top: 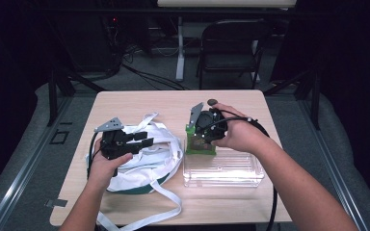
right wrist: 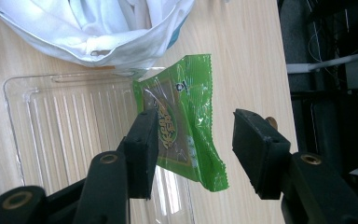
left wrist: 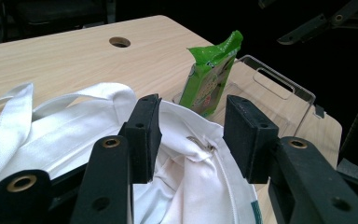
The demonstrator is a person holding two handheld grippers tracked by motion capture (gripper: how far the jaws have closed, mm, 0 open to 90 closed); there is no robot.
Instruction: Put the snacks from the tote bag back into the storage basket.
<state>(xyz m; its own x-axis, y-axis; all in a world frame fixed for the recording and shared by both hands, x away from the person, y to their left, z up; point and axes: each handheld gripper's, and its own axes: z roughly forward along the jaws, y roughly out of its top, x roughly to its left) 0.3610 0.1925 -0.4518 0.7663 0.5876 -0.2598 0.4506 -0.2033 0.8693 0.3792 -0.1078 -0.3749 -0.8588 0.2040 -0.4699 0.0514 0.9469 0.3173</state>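
Note:
A white cloth bag [top: 147,166] with long straps lies at the table's left. My left gripper [top: 145,138] hovers over its mouth. In the left gripper view the jaws [left wrist: 193,135] stand open with the bag's [left wrist: 74,126] white rim fabric between and below them. A green snack packet [top: 198,145] stands upright at the left end of a clear plastic tray [top: 231,171]. My right gripper [top: 201,139] points down over the packet. In the right gripper view the open jaws [right wrist: 196,149] straddle the packet [right wrist: 182,116]; the left pad lies against it and the right pad is apart.
The tray [right wrist: 65,126] sits at the table's right front, with its handle end [left wrist: 284,86] near the edge. A round cable hole [left wrist: 120,42] is in the tabletop behind it. A strap of the bag trails off the front edge. A folding chair [top: 231,43] stands beyond the table.

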